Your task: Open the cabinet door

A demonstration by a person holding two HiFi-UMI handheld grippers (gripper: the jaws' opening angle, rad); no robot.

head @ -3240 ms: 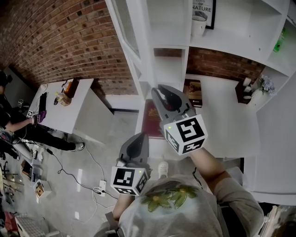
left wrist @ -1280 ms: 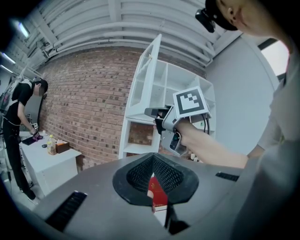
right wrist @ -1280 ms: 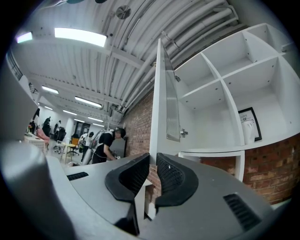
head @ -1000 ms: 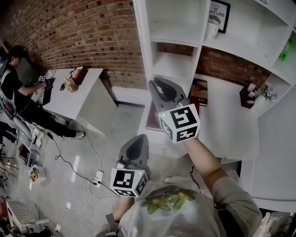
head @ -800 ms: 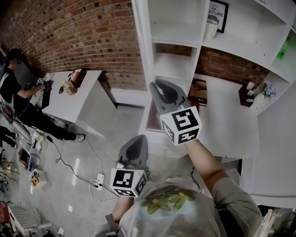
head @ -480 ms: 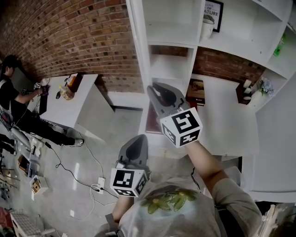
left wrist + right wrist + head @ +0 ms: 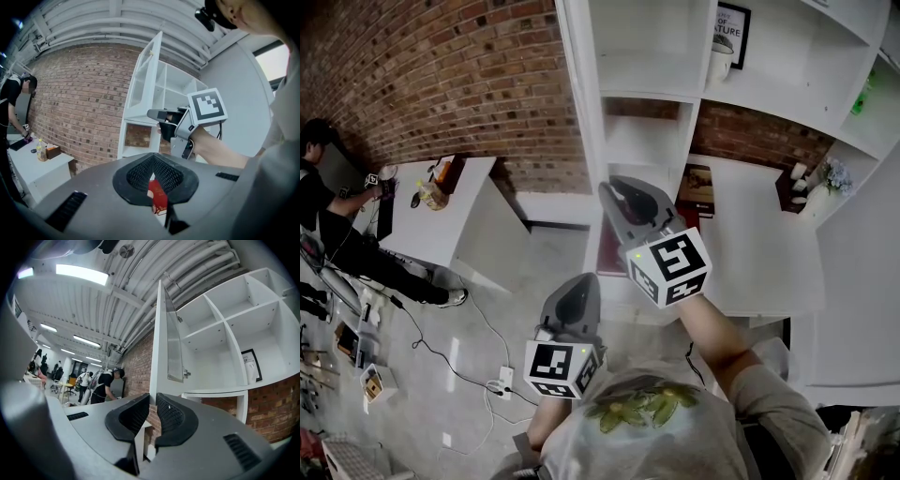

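Brick walling is seen behind and beside the white shelving unit, whose cabinet door stands swung well out from its compartment, edge-on in the right gripper view. Its free edge is pinched, low on its height, between the narrowly parted pads of the right gripper, which is held about level. The left gripper is kept low and apart from the cabinet, its tips pressed together on nothing; only a red book low in the unit is glimpsed past them. The hold is judged slender: only a thin strip of the edge is caught, so a pull not led round the hinge's arc could drag the pads off and let the door drift back. Since the door is judged nearly fully open, further force could strain the hinges or rock the unit, and the mug on the shelf could be shaken
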